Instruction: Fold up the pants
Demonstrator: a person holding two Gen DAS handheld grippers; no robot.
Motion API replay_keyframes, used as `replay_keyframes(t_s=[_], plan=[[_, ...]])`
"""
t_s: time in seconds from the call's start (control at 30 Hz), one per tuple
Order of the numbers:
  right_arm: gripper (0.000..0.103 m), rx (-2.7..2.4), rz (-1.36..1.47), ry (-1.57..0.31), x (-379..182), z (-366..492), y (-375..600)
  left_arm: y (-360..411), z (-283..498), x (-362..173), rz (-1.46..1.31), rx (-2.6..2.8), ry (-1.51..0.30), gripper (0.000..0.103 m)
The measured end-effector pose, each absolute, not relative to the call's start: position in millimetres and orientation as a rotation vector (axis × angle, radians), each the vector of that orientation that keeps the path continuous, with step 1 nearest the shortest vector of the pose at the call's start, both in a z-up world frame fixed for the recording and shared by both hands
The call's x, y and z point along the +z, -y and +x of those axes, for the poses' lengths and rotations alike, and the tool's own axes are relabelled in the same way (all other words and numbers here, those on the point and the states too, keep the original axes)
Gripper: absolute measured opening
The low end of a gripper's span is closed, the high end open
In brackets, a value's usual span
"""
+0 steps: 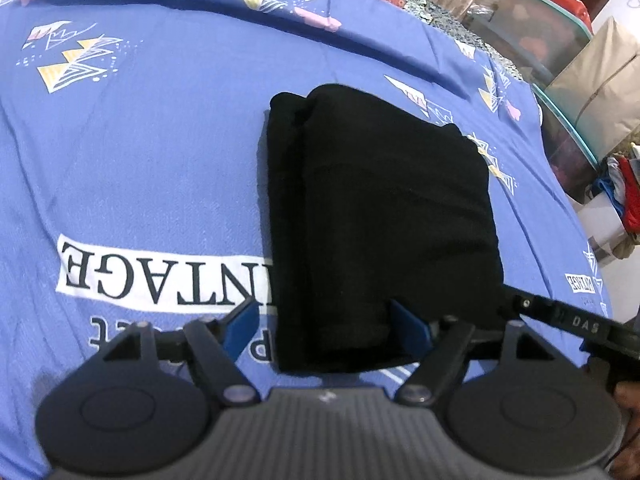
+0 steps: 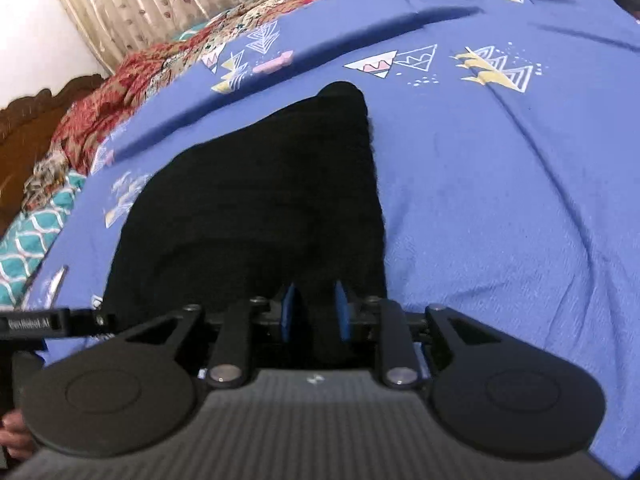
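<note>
Fingers of the left gripper point(image 1: 326, 322) stand wide apart, one blue pad on the sheet at the pants' left side and the other on the black cloth, with the near left corner of the bundle between them but not pinched. Fingers of the right gripper point(image 2: 316, 312) stand close together over the near edge of the cloth, a narrow gap showing between the blue pads; black fabric lies in that gap, yet whether the pads press on it cannot be told.

The pants point(image 1: 380, 220) lie as a compact black rectangle on the blue printed bedsheet point(image 1: 140, 160), running from the grippers at 6 o'clock up toward 12 o'clock, with a thicker rolled edge along the left side in the left wrist view. By that shape the folding looks nearly done, and the step in hand is probably the letting go or a last squaring of the near edge. The next move likely calls for lifting both pairs of fingers straight off so the layers do not drag open.

Around the bed, a patterned red blanket point(image 2: 120, 76) sits at 10 o'clock in the right wrist view, and clear storage boxes point(image 1: 560, 48) stand at 2 o'clock in the left. Nothing lies on the sheet near the bundle to block a withdrawal.
</note>
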State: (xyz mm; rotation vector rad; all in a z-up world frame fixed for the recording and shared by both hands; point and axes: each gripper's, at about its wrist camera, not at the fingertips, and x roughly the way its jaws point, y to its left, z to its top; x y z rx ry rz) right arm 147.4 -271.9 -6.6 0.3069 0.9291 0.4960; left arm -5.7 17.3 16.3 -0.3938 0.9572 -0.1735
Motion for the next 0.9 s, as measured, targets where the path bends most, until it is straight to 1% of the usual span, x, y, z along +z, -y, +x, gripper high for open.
replay_keyframes(t_s=[0.33, 0.6, 0.63, 0.67, 0.7, 0.73, 0.77, 0.9], plan=[[0.026, 0.494, 0.316, -0.921, -4.8, 142.5, 272.3, -21.8, -6.8, 15.5, -0.412, -0.18, -0.957, 0.076], [0.027, 0.51, 0.377, -0.931, -2.9, 142.2, 283.2, -32.8, -8.2, 17.5, -0.461, -0.184, -0.957, 0.086], [0.029, 0.516, 0.393, -0.932, -2.1, 142.5, 286.6, -35.2, -8.3, 17.4, -0.469, -0.187, -0.958, 0.087], [0.035, 0.523, 0.412, -0.927, 0.3, 141.6, 290.0, -37.6, -9.0, 17.8, -0.483, -0.191, -0.958, 0.087], [0.045, 0.528, 0.432, -0.911, 3.9, 139.7, 294.0, -41.1, -10.4, 18.7, -0.503, -0.197, -0.953, 0.087], [0.048, 0.528, 0.446, -0.891, 8.0, 137.8, 298.6, -43.5, -11.6, 19.8, -0.516, -0.202, -0.949, 0.088], [0.05, 0.521, 0.453, -0.869, 12.3, 135.7, 303.9, -47.0, -13.5, 21.3, -0.532, -0.208, -0.939, 0.088], [0.05, 0.471, 0.478, -0.834, 17.4, 134.2, 324.0, -56.7, -17.5, 26.7, -0.577, -0.217, -0.908, 0.089]])
